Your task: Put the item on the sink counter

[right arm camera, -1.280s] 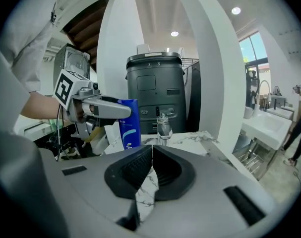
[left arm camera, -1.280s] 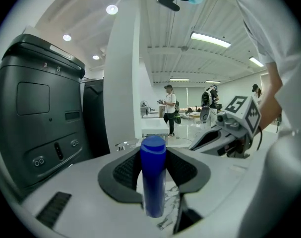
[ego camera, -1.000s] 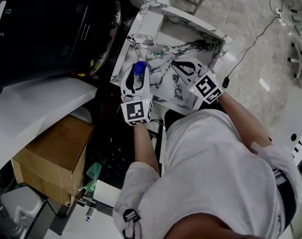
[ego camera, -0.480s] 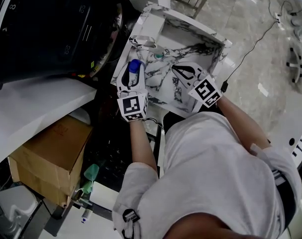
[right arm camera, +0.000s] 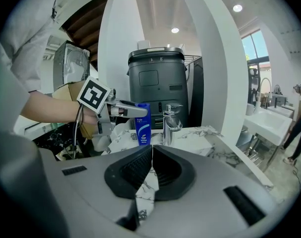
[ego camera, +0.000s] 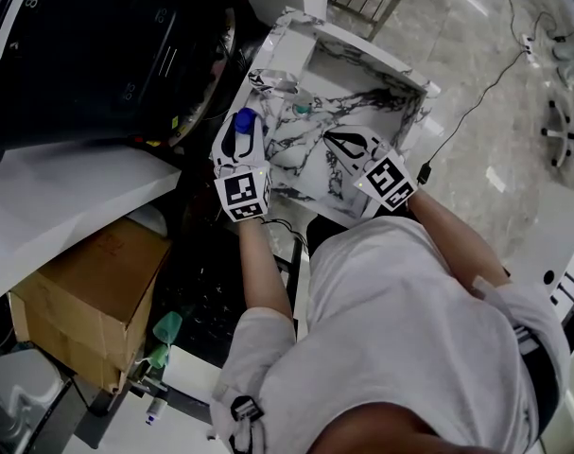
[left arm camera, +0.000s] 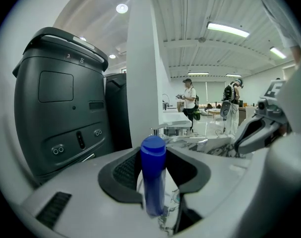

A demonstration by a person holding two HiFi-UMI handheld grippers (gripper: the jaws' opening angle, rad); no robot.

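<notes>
Head view: the left gripper (ego camera: 241, 134) holds the tall blue plastic bottle (ego camera: 245, 117) upright over the left edge of the white marbled sink counter (ego camera: 367, 50), apparently to set it down.

Left gripper view: the jaws pinch the bottle's body.

Right gripper view: the right gripper (right arm camera: 151, 151) is closed, empty, and well clear.

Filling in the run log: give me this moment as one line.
left gripper: shut on blue bottle, upright | blue bottle: near faucet, at sink counter | right gripper: shut, empty
</notes>
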